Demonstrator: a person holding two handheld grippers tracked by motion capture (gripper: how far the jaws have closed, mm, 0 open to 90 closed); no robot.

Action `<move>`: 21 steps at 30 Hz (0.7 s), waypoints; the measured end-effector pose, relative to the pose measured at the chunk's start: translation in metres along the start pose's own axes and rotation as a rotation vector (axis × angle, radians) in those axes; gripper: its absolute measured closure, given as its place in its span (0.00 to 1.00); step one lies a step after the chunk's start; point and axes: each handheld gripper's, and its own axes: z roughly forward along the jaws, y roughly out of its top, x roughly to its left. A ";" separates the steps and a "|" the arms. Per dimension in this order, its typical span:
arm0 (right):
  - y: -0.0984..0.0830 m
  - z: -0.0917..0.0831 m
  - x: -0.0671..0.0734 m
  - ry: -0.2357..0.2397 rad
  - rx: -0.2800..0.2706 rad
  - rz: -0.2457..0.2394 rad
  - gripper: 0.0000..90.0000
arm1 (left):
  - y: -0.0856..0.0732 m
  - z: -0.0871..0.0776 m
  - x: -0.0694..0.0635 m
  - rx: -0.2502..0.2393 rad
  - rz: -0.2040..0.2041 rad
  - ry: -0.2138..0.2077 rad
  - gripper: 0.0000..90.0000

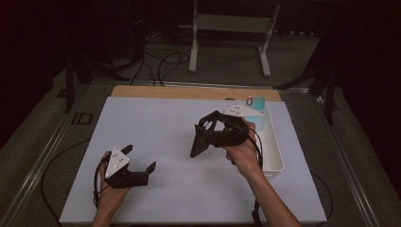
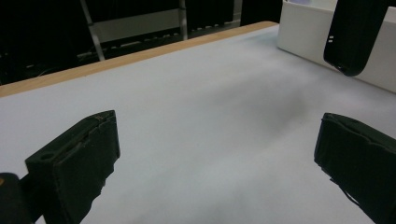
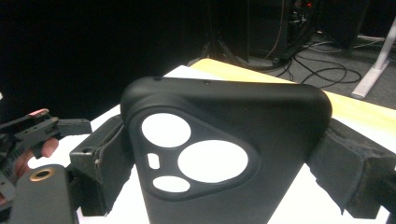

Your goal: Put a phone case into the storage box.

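Right gripper (image 1: 201, 137) clamping black phone case (image 3: 224, 154), holding it above table (image 1: 156, 123) beside white bin (image 1: 274, 161). Left gripper (image 1: 140, 160) resting low, jaws gaping wide, empty. Likely carrying step; next calls for handover or set-down.

Phone case (image 1: 200, 140) held above worktop (image 1: 156, 123) centre by right tongs (image 1: 208, 135); bin (image 1: 273, 150) at right edge; left tongs (image 1: 140, 159) near-left.
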 end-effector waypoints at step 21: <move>0.011 0.004 -0.014 -0.042 -0.008 0.015 0.15 | -0.001 -0.002 0.000 -0.026 -0.001 0.016 0.01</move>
